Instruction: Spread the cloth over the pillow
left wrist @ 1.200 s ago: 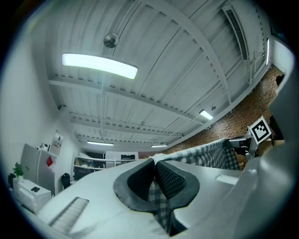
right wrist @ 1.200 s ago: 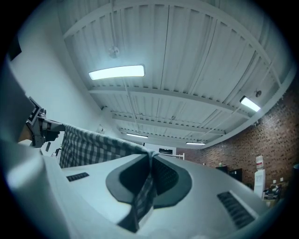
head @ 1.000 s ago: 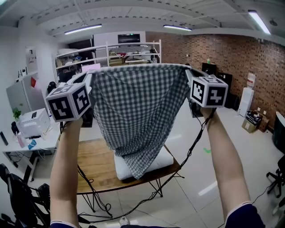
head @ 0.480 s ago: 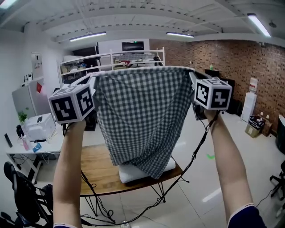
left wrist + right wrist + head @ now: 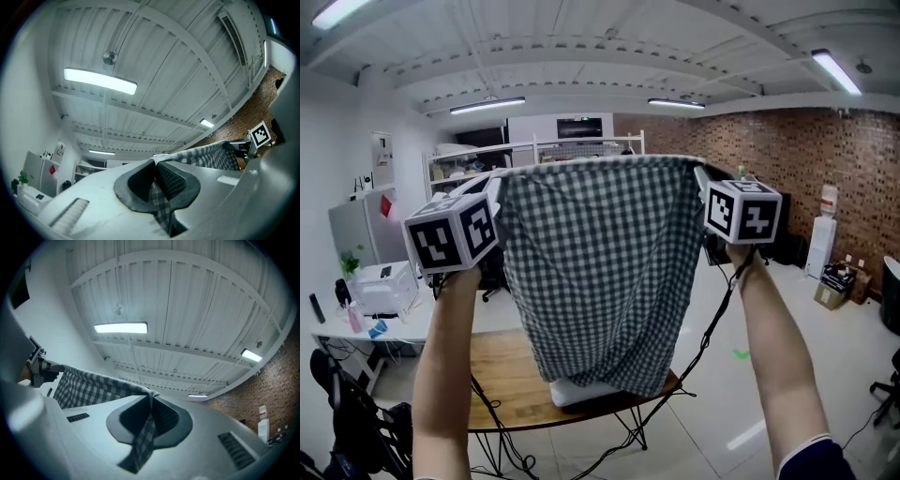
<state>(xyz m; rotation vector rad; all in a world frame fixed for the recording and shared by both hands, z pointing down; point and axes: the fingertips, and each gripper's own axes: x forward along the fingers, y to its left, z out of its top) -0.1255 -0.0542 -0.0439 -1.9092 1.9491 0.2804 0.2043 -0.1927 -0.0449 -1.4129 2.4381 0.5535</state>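
A grey-and-white checked cloth (image 5: 600, 272) hangs stretched between my two grippers, held high at head level. My left gripper (image 5: 494, 176) is shut on the cloth's top left corner (image 5: 159, 161), and my right gripper (image 5: 699, 169) is shut on the top right corner (image 5: 150, 397). Both gripper views point up at the ceiling, with checked fabric pinched between the closed jaws. The cloth's lower edge dangles above a white pillow (image 5: 581, 392) that lies on a round wooden table (image 5: 502, 370). Most of the pillow is hidden behind the cloth.
Black cables (image 5: 712, 323) trail from the right gripper down past the table's legs. A white desk with bottles (image 5: 370, 305) stands at the left and a dark chair (image 5: 347, 422) at the lower left. White shelving (image 5: 572, 150) is behind, a brick wall (image 5: 806, 178) at the right.
Both grippers have risen with the cloth, so its lower edge has lifted off the pillow's front. The view has tilted upward, showing more ceiling and less floor.
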